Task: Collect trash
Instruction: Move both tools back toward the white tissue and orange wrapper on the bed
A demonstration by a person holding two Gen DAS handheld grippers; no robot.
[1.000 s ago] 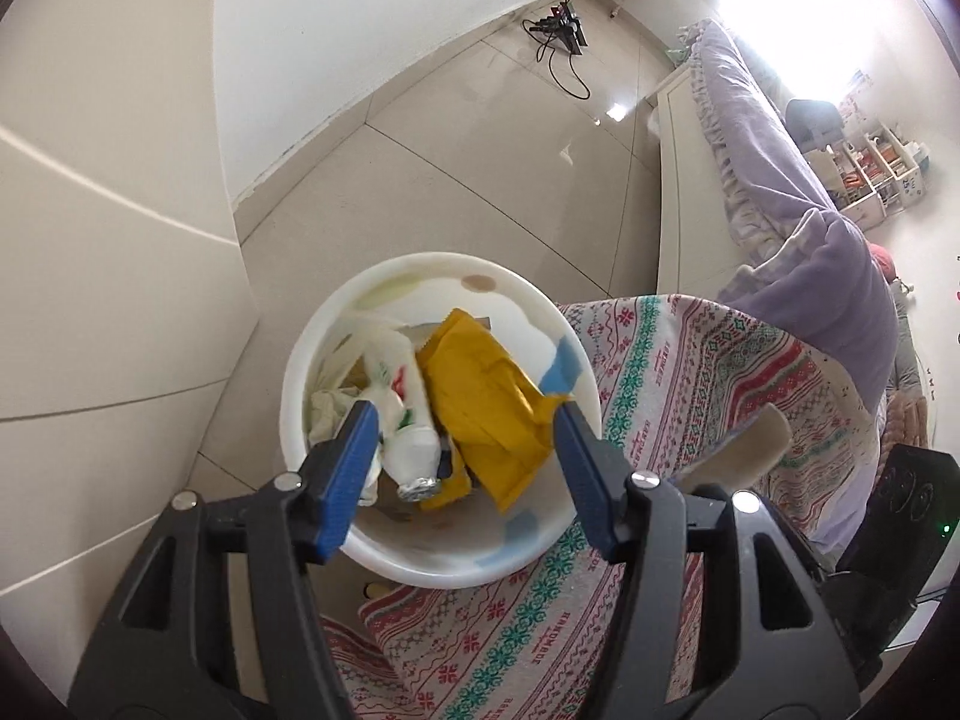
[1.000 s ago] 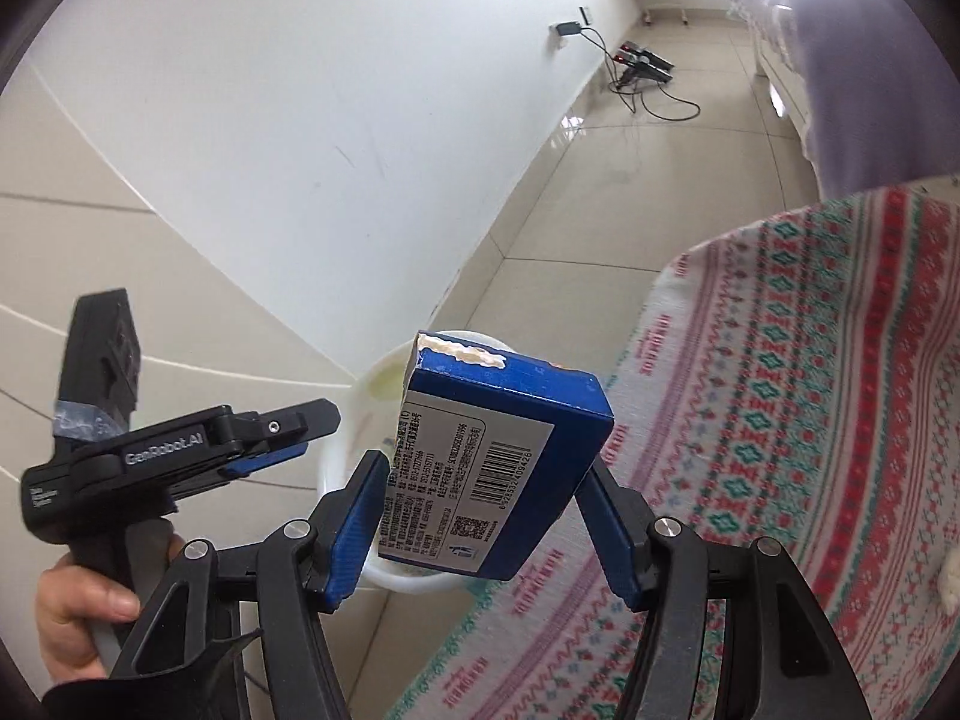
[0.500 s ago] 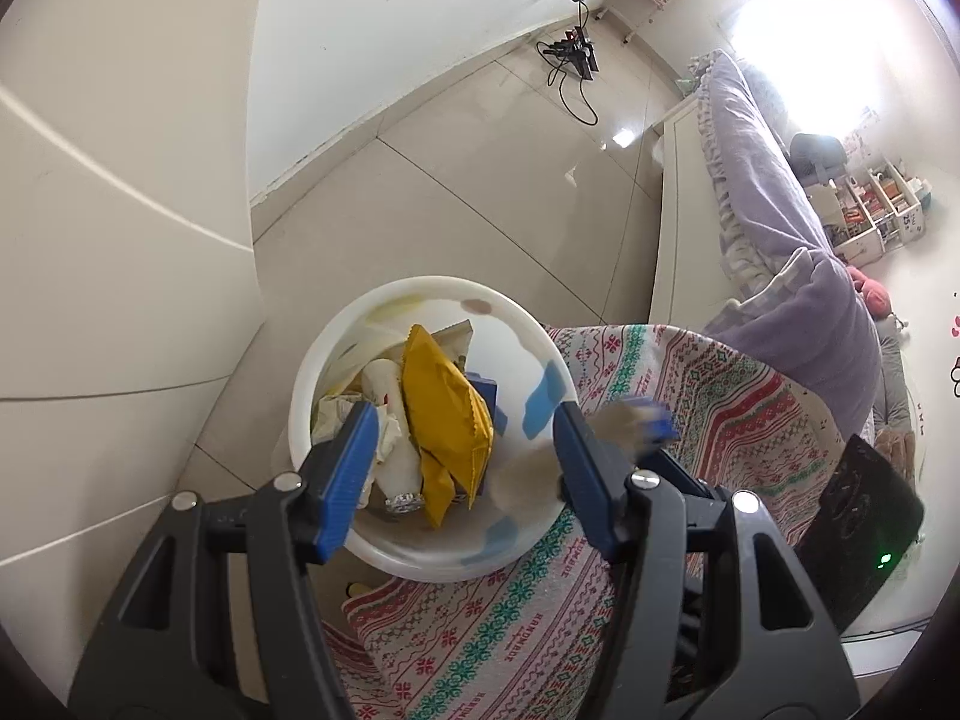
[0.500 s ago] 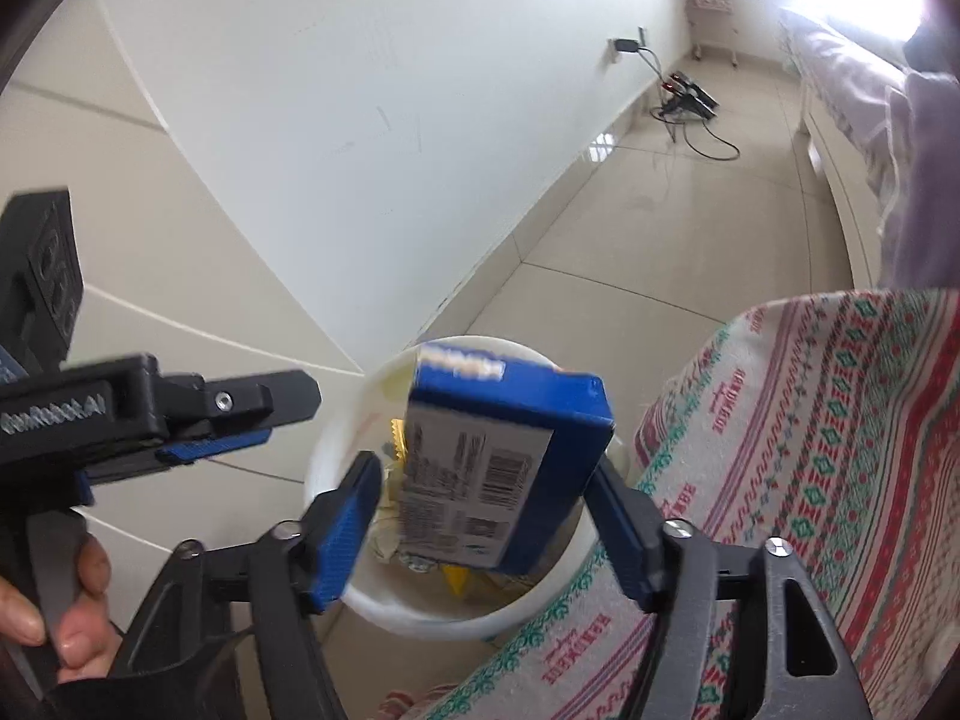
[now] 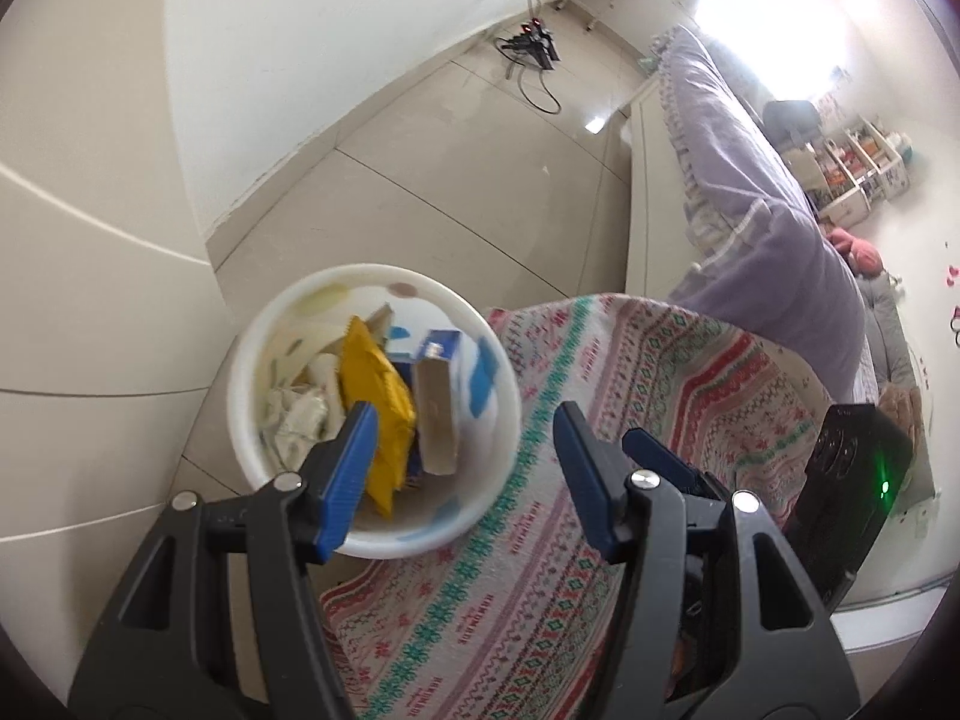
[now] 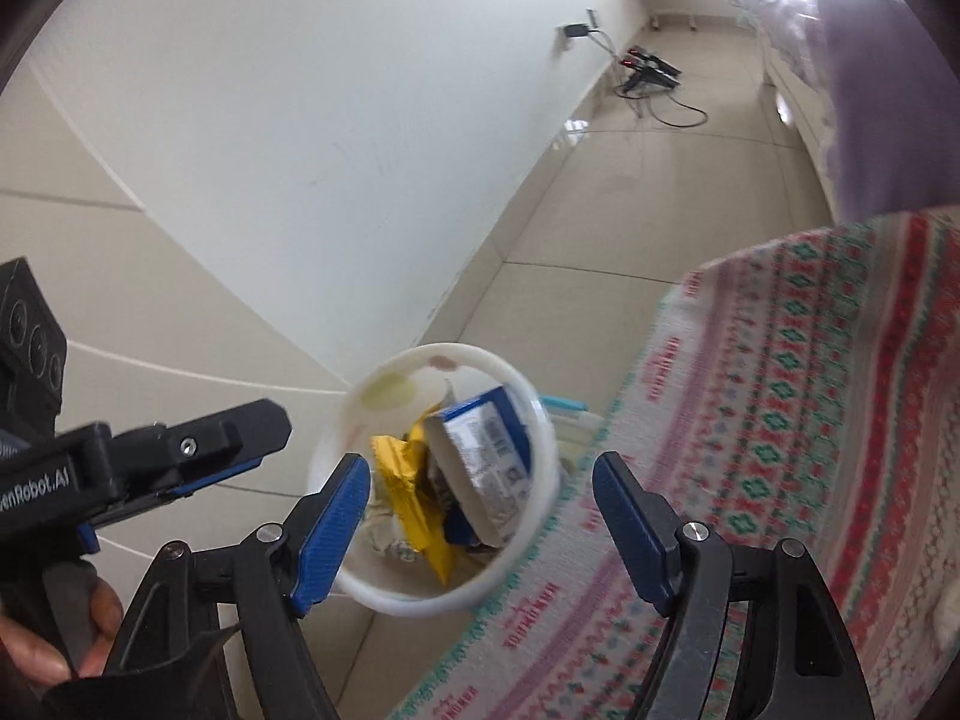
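A white trash bin (image 5: 288,312) (image 6: 528,564) stands on the floor beside the table edge. Inside lie a blue carton (image 5: 438,408) (image 6: 489,456), a yellow wrapper (image 5: 375,402) (image 6: 414,492) and crumpled white paper (image 5: 297,414). My left gripper (image 5: 465,465) is open and empty, above the bin's near rim. My right gripper (image 6: 480,516) is open and empty, above the bin. The left gripper's body also shows in the right wrist view (image 6: 138,468), held by a hand at the lower left.
A patterned red, green and white tablecloth (image 5: 600,480) (image 6: 780,420) covers the table to the right of the bin. A bed with purple bedding (image 5: 750,210) lies beyond. A power strip and cables (image 5: 531,42) lie on the tiled floor by the white wall.
My right gripper opened and let go of the blue carton, which dropped into the bin. The yellow wrapper shifted to stand on edge. My left gripper drew back slightly.
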